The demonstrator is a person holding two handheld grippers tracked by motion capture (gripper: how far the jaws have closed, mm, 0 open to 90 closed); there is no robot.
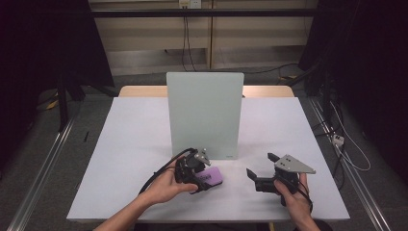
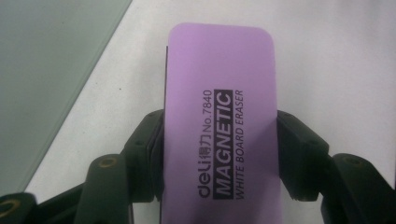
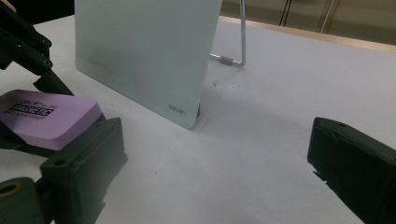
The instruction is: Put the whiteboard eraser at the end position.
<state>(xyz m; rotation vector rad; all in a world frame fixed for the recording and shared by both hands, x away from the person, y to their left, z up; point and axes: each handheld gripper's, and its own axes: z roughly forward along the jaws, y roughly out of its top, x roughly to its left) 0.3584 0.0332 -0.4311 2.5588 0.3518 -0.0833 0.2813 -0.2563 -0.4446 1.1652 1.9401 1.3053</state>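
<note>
A purple whiteboard eraser (image 2: pixel 219 121) with black "MAGNETIC WHITE BOARD ERASER" print sits between the jaws of my left gripper (image 2: pixel 219 154), whose pads press its two long sides. From above, the eraser (image 1: pixel 211 175) lies low at the table, just in front of the pale glass board (image 1: pixel 204 113), with the left gripper (image 1: pixel 198 179) shut on it. My right gripper (image 1: pixel 260 169) rests at the right front of the table, jaws wide apart and nothing between them. In the right gripper view the eraser (image 3: pixel 49 116) lies at the left, beside the standing board (image 3: pixel 140 51).
The board stands upright mid-table on a wire stand (image 3: pixel 231 58). The white table top (image 1: pixel 130 144) ends at a wooden strip (image 1: pixel 139 91) at the back. Dark curtains and floor cables (image 1: pixel 346 139) surround the table.
</note>
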